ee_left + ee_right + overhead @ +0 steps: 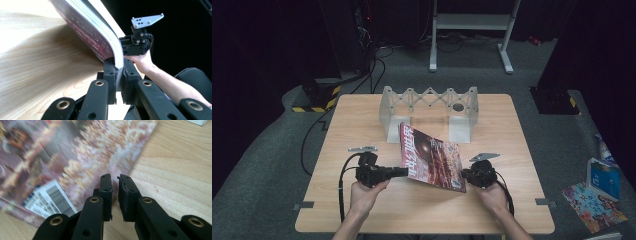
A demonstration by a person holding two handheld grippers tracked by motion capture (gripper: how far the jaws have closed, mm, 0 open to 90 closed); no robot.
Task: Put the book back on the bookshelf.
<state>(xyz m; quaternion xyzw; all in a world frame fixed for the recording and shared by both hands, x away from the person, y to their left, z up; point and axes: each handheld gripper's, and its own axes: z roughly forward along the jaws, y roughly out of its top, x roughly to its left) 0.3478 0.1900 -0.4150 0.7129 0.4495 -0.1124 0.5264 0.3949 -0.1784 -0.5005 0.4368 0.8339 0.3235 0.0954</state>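
A magazine with a dark red cover hangs tilted over the middle of the wooden table. My left gripper comes in from the left and is shut on its left edge. In the left gripper view, the jaws clamp the stack of pages, and the magazine curves up and away. My right gripper sits at the magazine's lower right corner. In the right gripper view, its jaws stand almost together with nothing between them, just beside the blurred cover and its barcode.
A white folding rack stands at the back of the table, behind the magazine. On the floor to the right lie a blue box and a colourful booklet. Cables run along the floor at the left.
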